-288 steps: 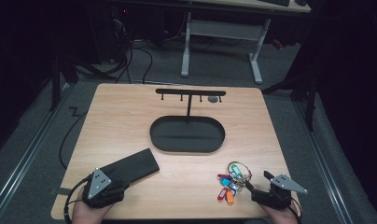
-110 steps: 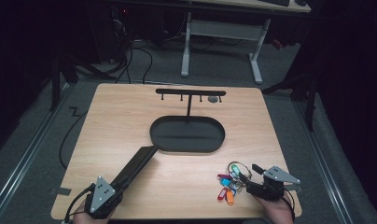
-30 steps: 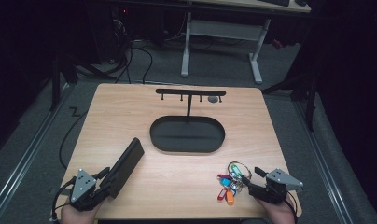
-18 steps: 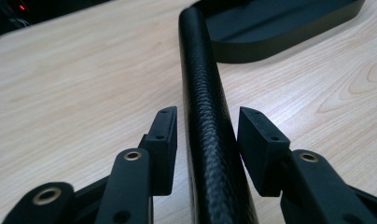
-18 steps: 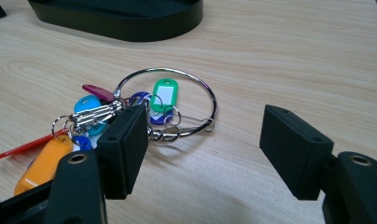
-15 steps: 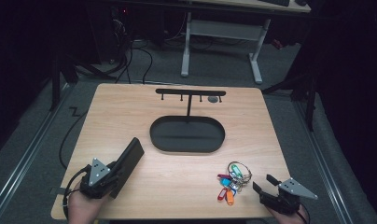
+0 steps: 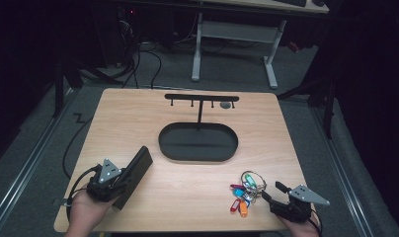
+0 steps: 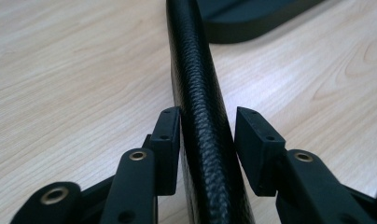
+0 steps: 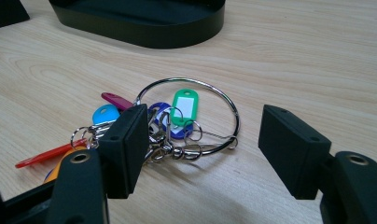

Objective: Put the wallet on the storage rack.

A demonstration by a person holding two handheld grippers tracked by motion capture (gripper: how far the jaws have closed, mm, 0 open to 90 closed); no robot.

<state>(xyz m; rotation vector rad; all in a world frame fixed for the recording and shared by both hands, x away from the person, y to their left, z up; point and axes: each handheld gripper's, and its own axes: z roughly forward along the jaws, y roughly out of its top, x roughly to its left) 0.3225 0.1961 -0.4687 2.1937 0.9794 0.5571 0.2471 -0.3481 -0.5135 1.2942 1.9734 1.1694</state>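
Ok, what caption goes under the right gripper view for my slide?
Open right gripper facing a big metal ring of colourful key tags on the wooden table.

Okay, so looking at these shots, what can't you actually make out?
- Black case, left gripper view: its lower end is cut off by the frame's bottom edge; whether both jaws press it is unclear, a slit shows at one.
- Key bunch, right gripper view: one jaw covers its left part; no cut of any key is readable.
- Small grey object by the rack, high view: too small to identify.
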